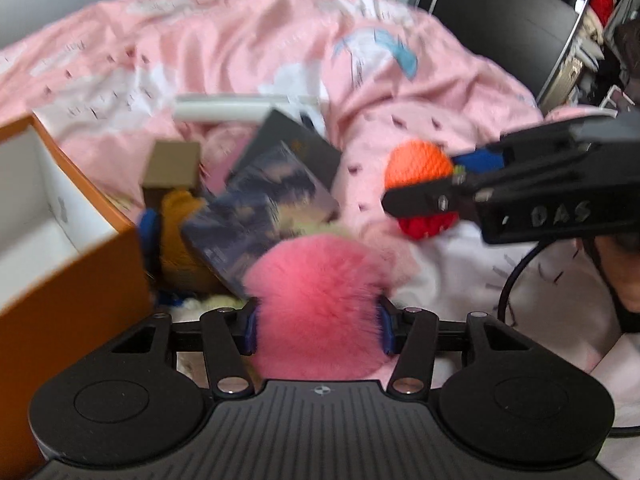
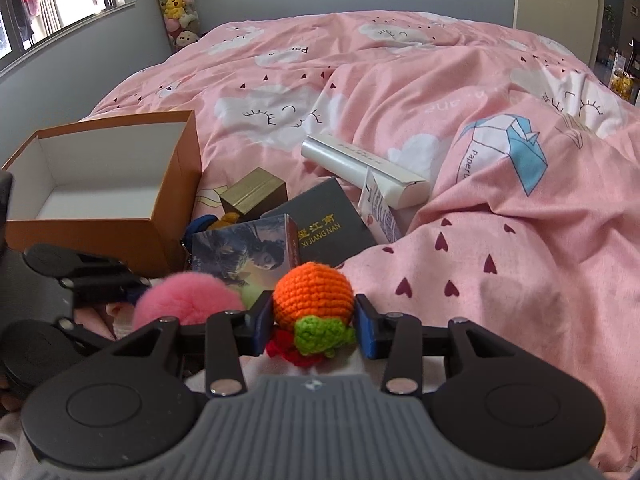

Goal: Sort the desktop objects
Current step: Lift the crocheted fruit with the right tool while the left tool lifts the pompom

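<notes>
A pink duvet (image 2: 400, 92) printed with clouds and little hearts covers the whole bed, and everything else sits on it. The orange box (image 2: 172, 184) stands open on it with a white inside, and nothing shows in the part of it that can be seen.

Just right of the box lies a heap of small things. A dark book with gold lettering (image 2: 328, 216) leans there, with a picture card box (image 2: 248, 248) propped against its near edge. Behind the book, farther from the box, lies a white tube-shaped case (image 2: 360, 166). A small gold box (image 2: 256, 192) sits closest to the orange box's right wall.

Nearer than the box, at its front corner, the left gripper (image 1: 318, 326) has the pink pompom (image 1: 320, 304) between its blue pads. Its jaws stand wide, and the fluff fills the gap, so I cannot tell whether the pads press on it.

To the right of the pompom, farther from the box, the right gripper (image 2: 316, 320) is closed about halfway on a crocheted orange fruit (image 2: 314, 294), with a green leaf and a red bit hanging under it.
</notes>
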The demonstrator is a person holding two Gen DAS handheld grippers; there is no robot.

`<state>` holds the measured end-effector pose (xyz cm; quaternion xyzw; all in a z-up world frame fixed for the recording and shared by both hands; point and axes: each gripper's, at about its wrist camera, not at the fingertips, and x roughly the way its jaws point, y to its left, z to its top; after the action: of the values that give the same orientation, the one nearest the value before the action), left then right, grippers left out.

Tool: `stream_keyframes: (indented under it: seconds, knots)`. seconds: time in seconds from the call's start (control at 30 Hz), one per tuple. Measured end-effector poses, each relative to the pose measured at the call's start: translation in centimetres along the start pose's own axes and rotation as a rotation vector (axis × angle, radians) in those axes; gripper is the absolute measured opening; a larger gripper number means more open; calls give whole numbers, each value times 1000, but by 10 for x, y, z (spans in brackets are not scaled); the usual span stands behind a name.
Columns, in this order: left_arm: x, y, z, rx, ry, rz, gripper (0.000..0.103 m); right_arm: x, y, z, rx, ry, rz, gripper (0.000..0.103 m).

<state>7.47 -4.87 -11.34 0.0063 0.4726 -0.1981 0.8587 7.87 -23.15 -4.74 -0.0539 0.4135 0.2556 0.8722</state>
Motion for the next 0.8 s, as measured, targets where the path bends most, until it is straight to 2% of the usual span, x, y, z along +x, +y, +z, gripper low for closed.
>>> stream_keyframes:
  seconds: [0.27, 0.4, 0.57, 0.8]
  knots:
    - [-1, 5, -6, -49, 28, -2, 54, 0, 1, -2, -5, 0, 1, 45]
    - [-11, 15, -9, -127, 13, -21, 51, 0, 1, -4, -6, -3, 0, 45]
    - [-39, 23, -13, -181, -80, -27, 50, -4, 3, -3, -1, -24, 4, 45]
    - [-82, 30, -8, -216, -218, -9, 49, -21, 16, 10, -21, -109, 60, 45]
